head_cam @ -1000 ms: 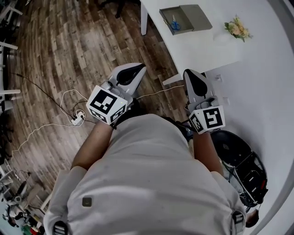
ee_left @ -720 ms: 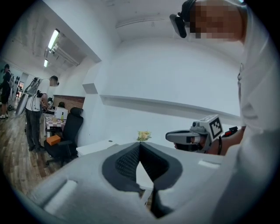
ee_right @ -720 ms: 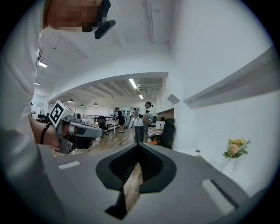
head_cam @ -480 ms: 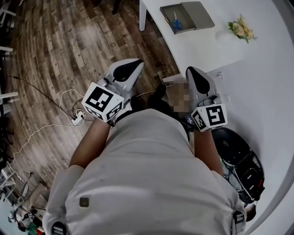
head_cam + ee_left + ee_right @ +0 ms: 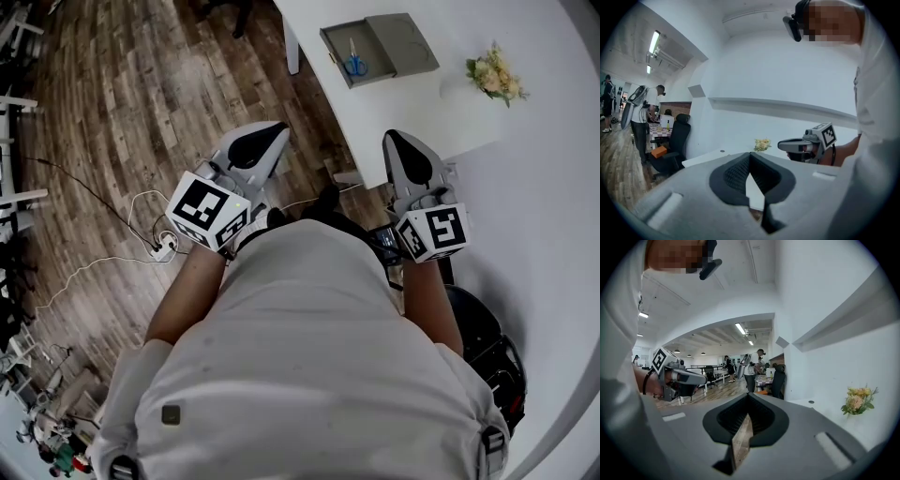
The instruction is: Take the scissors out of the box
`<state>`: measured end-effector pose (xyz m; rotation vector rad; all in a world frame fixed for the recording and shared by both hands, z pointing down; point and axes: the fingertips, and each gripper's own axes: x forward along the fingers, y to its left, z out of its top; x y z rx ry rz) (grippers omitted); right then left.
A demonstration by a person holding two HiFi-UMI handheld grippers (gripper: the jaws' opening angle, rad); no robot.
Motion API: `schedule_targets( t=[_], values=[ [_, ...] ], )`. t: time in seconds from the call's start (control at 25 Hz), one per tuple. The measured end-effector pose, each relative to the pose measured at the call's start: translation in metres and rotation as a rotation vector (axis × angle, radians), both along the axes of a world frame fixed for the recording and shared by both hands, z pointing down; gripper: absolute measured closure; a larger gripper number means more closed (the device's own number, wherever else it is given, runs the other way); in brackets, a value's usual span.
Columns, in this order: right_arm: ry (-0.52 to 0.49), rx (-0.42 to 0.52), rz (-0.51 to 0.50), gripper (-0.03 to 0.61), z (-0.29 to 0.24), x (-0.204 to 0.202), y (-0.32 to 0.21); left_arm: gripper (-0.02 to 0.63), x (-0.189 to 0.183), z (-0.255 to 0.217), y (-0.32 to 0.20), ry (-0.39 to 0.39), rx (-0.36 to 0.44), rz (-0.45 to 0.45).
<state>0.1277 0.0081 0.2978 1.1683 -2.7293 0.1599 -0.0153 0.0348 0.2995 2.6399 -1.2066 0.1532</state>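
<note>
Well, at the far left of the head view the wooden floor carries a white power strip, with thin cables trailing away from it. Just right of that is my left hand-held gripper, held out roughly level over the floor in front of my chest. In the left gripper view its two dark pads meet at the tips with nothing between them. Only a sliver of white shows through the slit lower down, so it is closed and empty.

Further right and well ahead of both tools, the white bench carries the grey box, which lies open. The scissors are inside it, blue handles nearer me and blades pointing away. The box's lid lies flat, right up against the right side of the box; whether the two are joined I cannot tell. Neither tool is near the box or touching anything on the bench.

My right hand-held gripper comes next, also held out roughly level, its tip showing against the near edge of the bench. In the right gripper view its jaws are pressed together and hold nothing; a strip of wooden floor shows through the narrow slit behind them. Each gripper view shows the other tool alongside, the two well apart with my torso between them.

Farthest right on the bench stands a small bunch of pale yellow flowers, well apart from the box and lid.
</note>
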Motion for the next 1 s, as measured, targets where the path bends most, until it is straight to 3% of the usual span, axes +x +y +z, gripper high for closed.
schedule_targets(
  t=[0.44, 0.72, 1.0],
  values=[
    [-0.040, -0.013, -0.007, 0.568, 0.012, 0.071, -0.069, 0.609, 0.071, 0.001, -0.070, -0.027, 0.013, -0.004],
    [-0.050, -0.023, 0.011, 0.568, 0.019, 0.090, -0.088, 0.610, 0.088, 0.007, -0.093, -0.033, 0.000, 0.008],
    [-0.037, -0.037, 0.059, 0.568, 0.025, 0.091, -0.104, 0.609, 0.095, 0.012, -0.118, -0.023, -0.001, 0.075]
  ],
)
